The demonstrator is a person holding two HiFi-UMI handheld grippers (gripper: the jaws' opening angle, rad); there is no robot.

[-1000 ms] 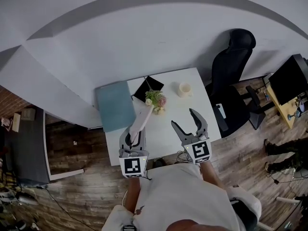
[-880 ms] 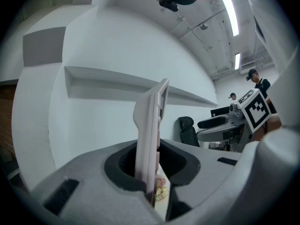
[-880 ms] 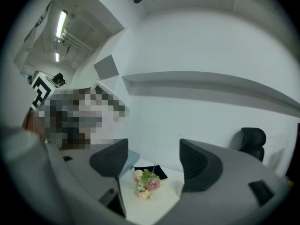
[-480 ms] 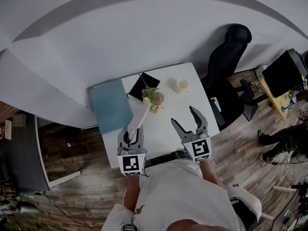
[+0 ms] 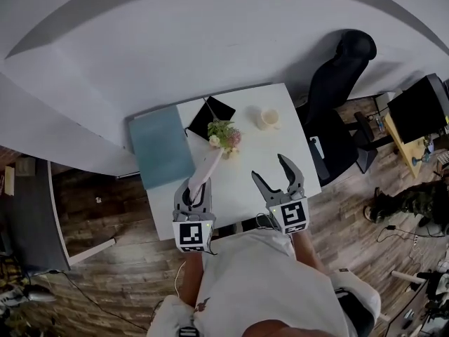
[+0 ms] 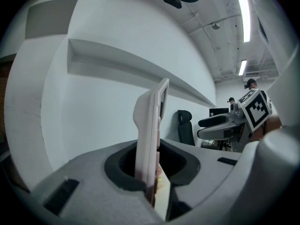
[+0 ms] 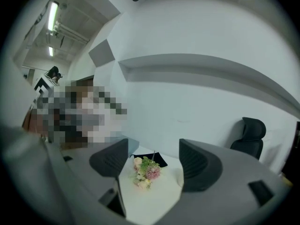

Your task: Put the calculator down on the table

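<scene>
You'll find no readable words, numbers or brands here. The only markings are black-and-white square patterns on your left hand-held gripper (image 5: 198, 188) and right hand-held gripper (image 5: 269, 168); they spell nothing.

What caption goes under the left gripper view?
The left gripper shut on a pale calculator seen edge-on, right gripper and office chair beyond.

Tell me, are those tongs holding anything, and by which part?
The left tongs are clamped on the near end of the calculator, which sticks out ahead of them. The right tongs are open and empty.
</scene>
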